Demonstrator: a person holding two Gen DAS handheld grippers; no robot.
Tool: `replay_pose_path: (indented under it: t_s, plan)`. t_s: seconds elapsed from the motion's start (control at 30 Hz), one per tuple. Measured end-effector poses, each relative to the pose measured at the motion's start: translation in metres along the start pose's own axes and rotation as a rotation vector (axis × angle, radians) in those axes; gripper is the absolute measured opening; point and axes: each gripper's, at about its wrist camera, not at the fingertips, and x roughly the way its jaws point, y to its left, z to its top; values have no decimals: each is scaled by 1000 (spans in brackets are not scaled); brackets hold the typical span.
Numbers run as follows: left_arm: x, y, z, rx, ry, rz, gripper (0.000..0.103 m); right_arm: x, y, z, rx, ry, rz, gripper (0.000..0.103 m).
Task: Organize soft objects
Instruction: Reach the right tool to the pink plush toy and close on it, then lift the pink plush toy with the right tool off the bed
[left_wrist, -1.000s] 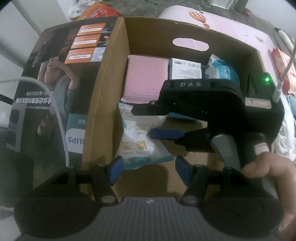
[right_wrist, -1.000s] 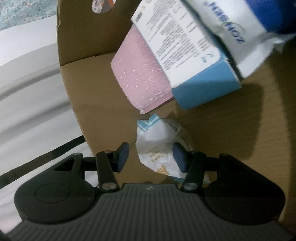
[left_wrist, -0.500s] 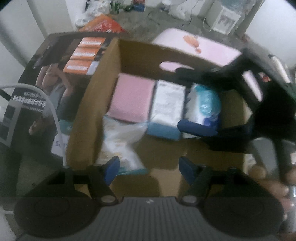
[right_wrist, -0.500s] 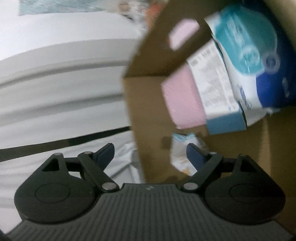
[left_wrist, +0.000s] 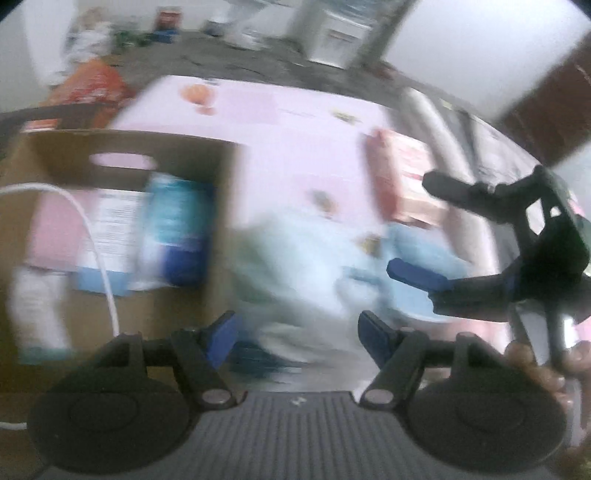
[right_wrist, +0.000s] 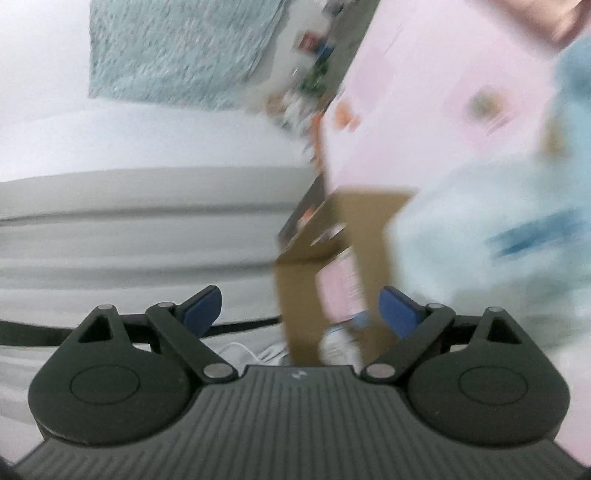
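Motion blurs both views. The cardboard box (left_wrist: 129, 147) stands at the left, holding a pink pack (left_wrist: 51, 229), a white-and-blue carton (left_wrist: 107, 236), a blue tissue pack (left_wrist: 177, 229) and a white packet (left_wrist: 33, 306). To its right a pile of pale blue and white soft things (left_wrist: 314, 258) lies on the pink sheet (left_wrist: 295, 122). My left gripper (left_wrist: 297, 334) is open over the pile's near edge, with nothing gripped. My right gripper (left_wrist: 428, 232) hovers at the pile's right side, its jaws opening and empty. In the right wrist view the right gripper (right_wrist: 301, 306) points past the box (right_wrist: 303, 266), with the pile (right_wrist: 480, 240) to its right.
A red-and-pink pack (left_wrist: 402, 177) lies on the sheet beyond the pile. An orange bag (left_wrist: 88, 85) sits behind the box. A white cable (left_wrist: 96, 240) arcs over the box. A hand (left_wrist: 535, 365) holds the right gripper. Clutter lines the far floor.
The right gripper let go of the white packet inside the box and opened wide. Both grippers swung out of the box, to the right, toward the pale blue pile.
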Motion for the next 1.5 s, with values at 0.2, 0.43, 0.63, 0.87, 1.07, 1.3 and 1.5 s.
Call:
replay_pose_path:
  t_s: [0.2,0.43,0.63,0.87,1.07,1.3,1.5]
  plan:
    - [50,-92,-24,119,96,-109,73,-128,-45,21,17,-180,-168,93]
    - [126,-161,-54,217,200,-117,72,-205,-106,18,88,-326,-332,93]
    - [170,-184,-61,240,231,-91,72,-187,-158,11,129,-281,-385,93]
    - [192,-195,-56,234,232,-129,76,-153,-186,20,107,-201,-410,93]
    - [198,-209,-55,251,229,-105,73,-141,-193,29,101,-160,-415,73]
    - [175,-224,-68,357,246,-154,77,-168,-187,27,214,-118,-409,73]
    - [162,-222,-78,367,269,-212,84,-198,-176,17,314,-79,-326,74]
